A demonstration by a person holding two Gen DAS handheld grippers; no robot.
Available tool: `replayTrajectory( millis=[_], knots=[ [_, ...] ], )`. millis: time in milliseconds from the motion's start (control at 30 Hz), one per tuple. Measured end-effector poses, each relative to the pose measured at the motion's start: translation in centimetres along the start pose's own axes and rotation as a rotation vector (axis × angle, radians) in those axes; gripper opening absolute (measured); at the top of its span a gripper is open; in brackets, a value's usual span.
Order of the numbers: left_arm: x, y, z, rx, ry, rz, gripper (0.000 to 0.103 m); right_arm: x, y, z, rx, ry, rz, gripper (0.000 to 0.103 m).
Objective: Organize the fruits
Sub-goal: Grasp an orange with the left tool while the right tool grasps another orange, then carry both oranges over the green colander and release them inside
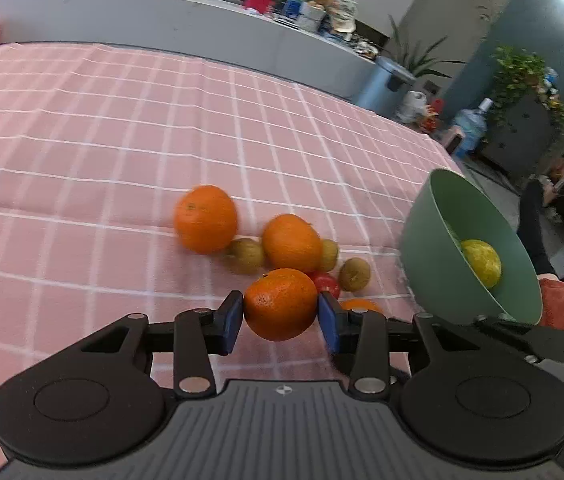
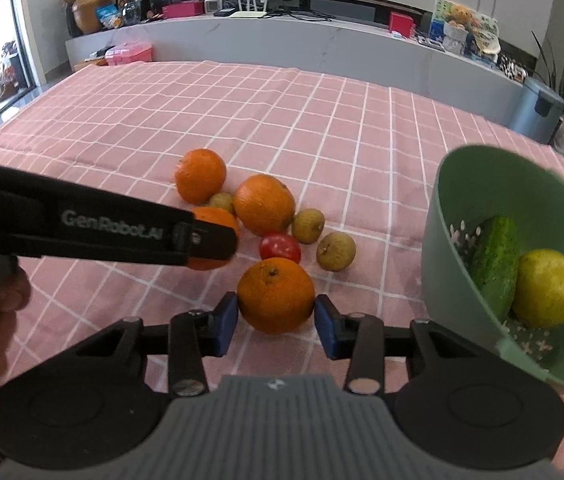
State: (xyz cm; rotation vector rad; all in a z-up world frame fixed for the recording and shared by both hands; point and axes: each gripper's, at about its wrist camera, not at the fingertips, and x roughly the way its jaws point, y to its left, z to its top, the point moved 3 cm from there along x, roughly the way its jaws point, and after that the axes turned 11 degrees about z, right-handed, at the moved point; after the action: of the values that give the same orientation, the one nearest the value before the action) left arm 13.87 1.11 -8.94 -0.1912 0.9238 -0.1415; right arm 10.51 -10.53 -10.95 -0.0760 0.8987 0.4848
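The left tongs (image 1: 279, 308) pinch a round orange citrus fruit (image 1: 279, 304) between their blue pads (image 1: 231, 322), both pads pressed against its sides. From the right wrist camera these tongs reach in sideways from the left, and their black finger covers most of that fruit. The person's left hand (image 2: 5, 292) is cut off at the frame edge. The right tongs (image 2: 275, 312) point forward and down over the desk, half open, with a second orange (image 2: 275, 295) on the pink checked tablecloth (image 2: 322, 120) between their pads. Both pads seem to meet its skin, but I cannot tell whether they grip it. From the left wrist camera only a sliver of this second orange shows behind the tongs. Beyond lie two more oranges (image 2: 200, 176) (image 2: 269, 204), a small red tomato (image 2: 279, 247) and three little brown round fruits (image 2: 336, 251), one half hidden. At the right a tilted pale green bowl (image 2: 438, 240), clipped by the frame, holds a dark green cucumber (image 2: 496, 264) touching a yellow round fruit (image 2: 546, 288).
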Motion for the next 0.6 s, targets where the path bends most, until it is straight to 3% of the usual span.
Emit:
replayTrajectory(
  millis=[300, 600],
  knots=[
    [-6.8, 0.0, 0.9, 0.009, -0.095, 0.052, 0.045, -4.3, 2.8, 2.4, -0.154, -0.032, -0.056, 0.038],
    [-11.0, -2.7, 1.8, 0.049, -0.156, 0.021, 0.045, -9.7, 3.2, 4.4, -0.28, -0.075, -0.06, 0.038]
  ],
)
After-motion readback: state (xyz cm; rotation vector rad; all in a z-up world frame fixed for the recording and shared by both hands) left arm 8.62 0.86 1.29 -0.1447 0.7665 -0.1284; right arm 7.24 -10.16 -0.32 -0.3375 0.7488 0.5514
